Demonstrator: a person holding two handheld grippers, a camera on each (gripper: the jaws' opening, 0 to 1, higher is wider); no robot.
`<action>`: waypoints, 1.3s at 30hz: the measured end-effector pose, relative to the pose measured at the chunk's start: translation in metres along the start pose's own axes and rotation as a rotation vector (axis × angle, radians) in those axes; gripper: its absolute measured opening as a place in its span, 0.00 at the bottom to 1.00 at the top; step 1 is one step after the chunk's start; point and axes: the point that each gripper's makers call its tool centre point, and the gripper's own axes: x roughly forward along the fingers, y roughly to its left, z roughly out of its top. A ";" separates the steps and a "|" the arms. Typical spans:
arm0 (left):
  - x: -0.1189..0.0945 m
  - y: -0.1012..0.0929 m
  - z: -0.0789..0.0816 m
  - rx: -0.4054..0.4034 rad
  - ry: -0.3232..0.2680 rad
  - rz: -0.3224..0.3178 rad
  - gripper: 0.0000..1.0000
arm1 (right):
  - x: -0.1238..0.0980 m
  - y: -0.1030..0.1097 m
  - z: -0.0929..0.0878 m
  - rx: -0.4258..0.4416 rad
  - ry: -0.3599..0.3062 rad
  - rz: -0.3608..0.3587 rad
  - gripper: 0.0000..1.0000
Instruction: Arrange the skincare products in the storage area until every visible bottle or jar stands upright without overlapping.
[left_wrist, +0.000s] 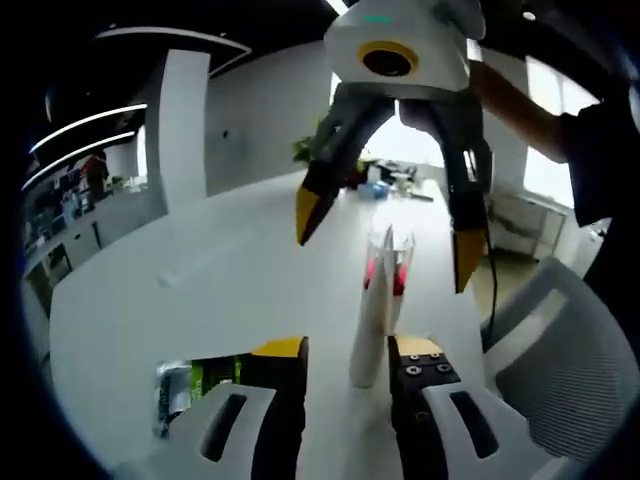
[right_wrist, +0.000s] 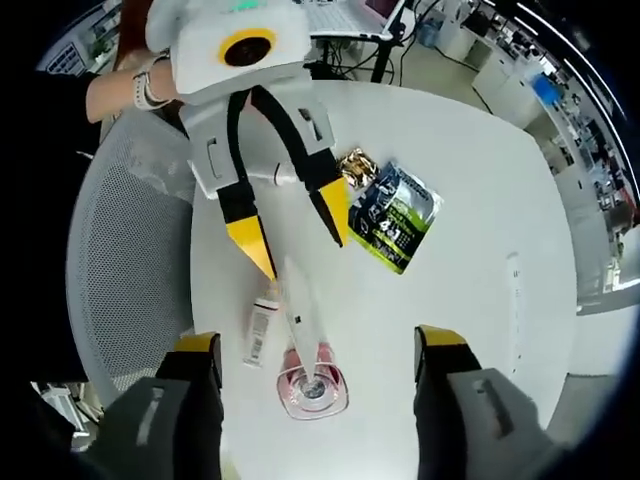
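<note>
Left gripper view: your left gripper (left_wrist: 347, 352) stood spread around the upright tube (left_wrist: 377, 310); right gripper (right_wrist: 317, 345) hovered spread above. Next, probably release it.

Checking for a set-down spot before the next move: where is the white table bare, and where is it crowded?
Bare: the broad white tabletop beyond the dark green-and-white sachet, out to the far rim. Crowded: the strip along the grey mesh chair, where the clear pink-tinted jar, white squeeze tube, small white labelled bottle and gold foil packet cluster under the left claw.
</note>
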 end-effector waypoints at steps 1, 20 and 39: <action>-0.002 0.001 0.001 0.002 0.001 0.011 0.31 | -0.001 0.003 -0.001 0.003 -0.005 -0.005 0.84; -0.029 -0.002 0.005 0.021 0.052 0.047 0.65 | -0.008 0.012 -0.002 0.125 -0.104 -0.062 0.99; -0.054 0.001 0.008 -0.016 0.033 0.090 0.91 | -0.015 0.009 -0.011 0.171 -0.144 -0.112 0.99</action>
